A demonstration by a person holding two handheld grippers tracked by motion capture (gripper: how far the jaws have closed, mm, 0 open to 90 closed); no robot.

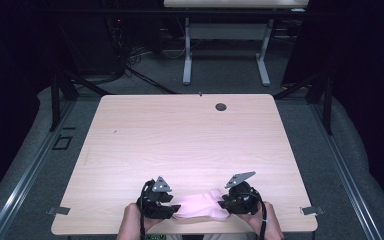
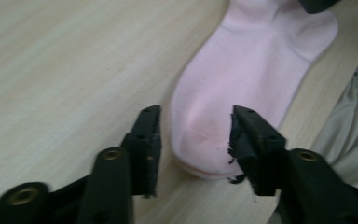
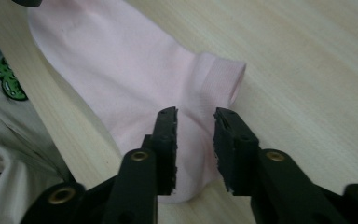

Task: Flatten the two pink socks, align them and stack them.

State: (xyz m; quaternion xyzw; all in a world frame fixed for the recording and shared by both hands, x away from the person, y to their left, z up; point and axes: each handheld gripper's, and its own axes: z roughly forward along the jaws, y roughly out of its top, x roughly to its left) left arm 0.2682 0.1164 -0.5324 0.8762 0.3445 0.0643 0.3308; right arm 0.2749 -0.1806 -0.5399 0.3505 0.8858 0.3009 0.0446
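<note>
A pale pink cotton sock (image 1: 200, 205) lies flat near the lower edge of the light wooden surface (image 1: 180, 135), low in the middle of the high view, between the two grippers. The left gripper (image 2: 196, 135) sits at the sock's rounded toe end, its black fingers (image 2: 147, 140) parted to either side of the toe without pressing on it. The right gripper (image 3: 196, 140) hovers over the heel and ribbed cuff end, its fingers (image 3: 165, 140) narrowly apart above the fabric, gripping nothing. In the high view both hands come in from the bottom edge, left gripper (image 1: 167, 205) and right gripper (image 1: 225, 204) at opposite ends of the sock.
</note>
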